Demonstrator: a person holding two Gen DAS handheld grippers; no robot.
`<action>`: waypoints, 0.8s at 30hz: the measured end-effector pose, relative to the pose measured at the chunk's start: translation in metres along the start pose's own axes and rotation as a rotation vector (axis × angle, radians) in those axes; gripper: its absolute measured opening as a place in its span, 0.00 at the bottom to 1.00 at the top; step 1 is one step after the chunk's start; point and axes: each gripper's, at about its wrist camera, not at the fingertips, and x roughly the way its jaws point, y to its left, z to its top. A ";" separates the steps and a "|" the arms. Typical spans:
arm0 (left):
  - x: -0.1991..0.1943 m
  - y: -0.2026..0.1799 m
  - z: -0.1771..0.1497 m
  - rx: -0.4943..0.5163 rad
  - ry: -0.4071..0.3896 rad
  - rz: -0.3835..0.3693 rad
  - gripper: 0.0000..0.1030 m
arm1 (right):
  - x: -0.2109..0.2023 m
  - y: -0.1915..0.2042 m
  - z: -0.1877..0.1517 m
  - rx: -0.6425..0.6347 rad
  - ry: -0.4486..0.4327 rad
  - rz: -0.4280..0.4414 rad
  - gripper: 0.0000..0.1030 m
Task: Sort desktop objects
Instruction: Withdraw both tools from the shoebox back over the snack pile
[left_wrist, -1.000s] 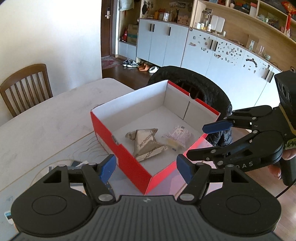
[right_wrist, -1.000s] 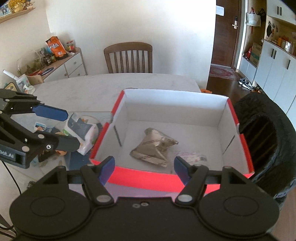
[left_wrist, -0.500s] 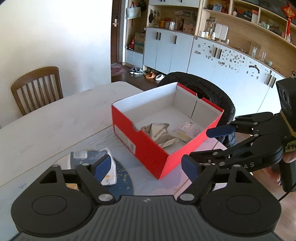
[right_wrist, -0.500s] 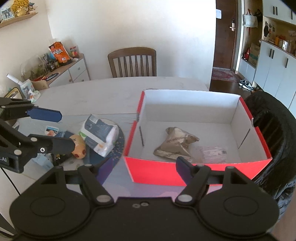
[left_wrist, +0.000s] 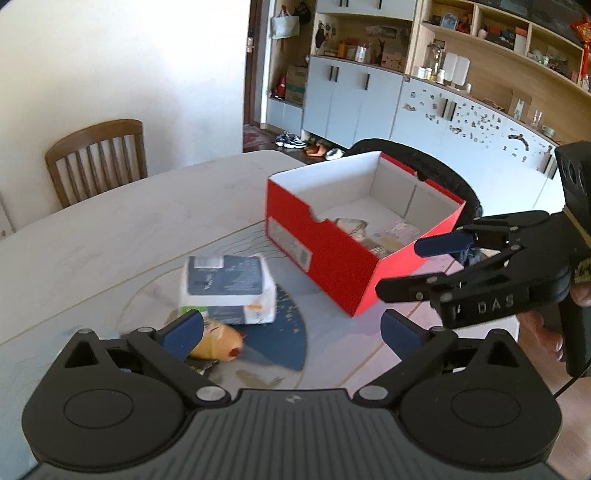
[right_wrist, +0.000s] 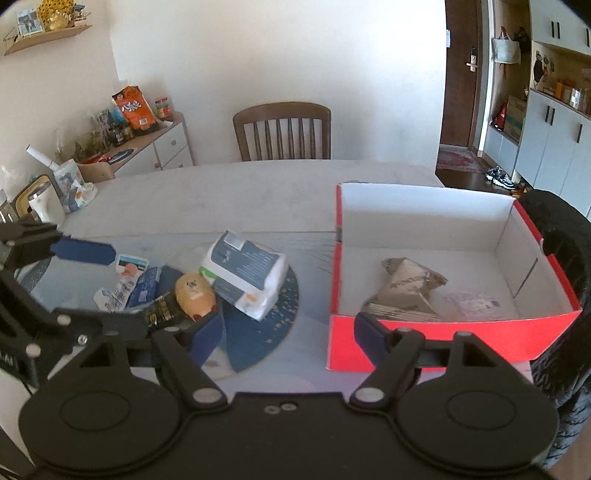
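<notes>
My left claw (left_wrist: 290, 328) is spread wide with nothing between the pads; its jaws have just been opening. It hangs over the near part of the table (left_wrist: 110, 229), tilted down. My right claw (right_wrist: 286, 330) is also released and empty, jaws just opening a bit more. In the left wrist view the right claw shows at the right side, near the box corner, with my hand (left_wrist: 554, 332) on its grip.

Just past my left claw's left pad lies a yellow-orange packet (left_wrist: 218, 341), with a red end. Touching it on the far side is a white and dark-blue tissue pack (left_wrist: 227, 288), tilted, resting partly on the packet. Both sit on a round mat with a dark blue patch (left_wrist: 284, 339).

In the right wrist view, left of the yellow packet, there is a black wrapper (right_wrist: 162, 314), a blue sachet (right_wrist: 147, 286) and a white sachet (right_wrist: 116, 295), all close together; a small card (right_wrist: 131, 264) lies beyond them.

The red box (right_wrist: 443, 339), white inside, stands open on the right of the table, apart from the pile. Inside it: a crumpled grey-brown pouch (right_wrist: 406, 284) and a pale clear-wrapped packet (right_wrist: 472, 304) to its right, touching or nearly so.

Far side of the table: a wooden chair (right_wrist: 282, 129). A black padded thing (right_wrist: 561, 236) sits behind the box on the right.
</notes>
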 end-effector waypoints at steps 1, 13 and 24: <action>-0.001 0.003 -0.003 -0.003 0.001 0.006 1.00 | 0.002 0.002 0.000 0.003 0.002 -0.002 0.76; -0.009 0.028 -0.046 -0.042 0.031 0.010 1.00 | 0.024 0.024 -0.003 -0.029 0.030 -0.006 0.76; 0.005 0.026 -0.085 -0.010 0.079 0.043 1.00 | 0.054 0.045 0.001 -0.071 0.055 0.015 0.76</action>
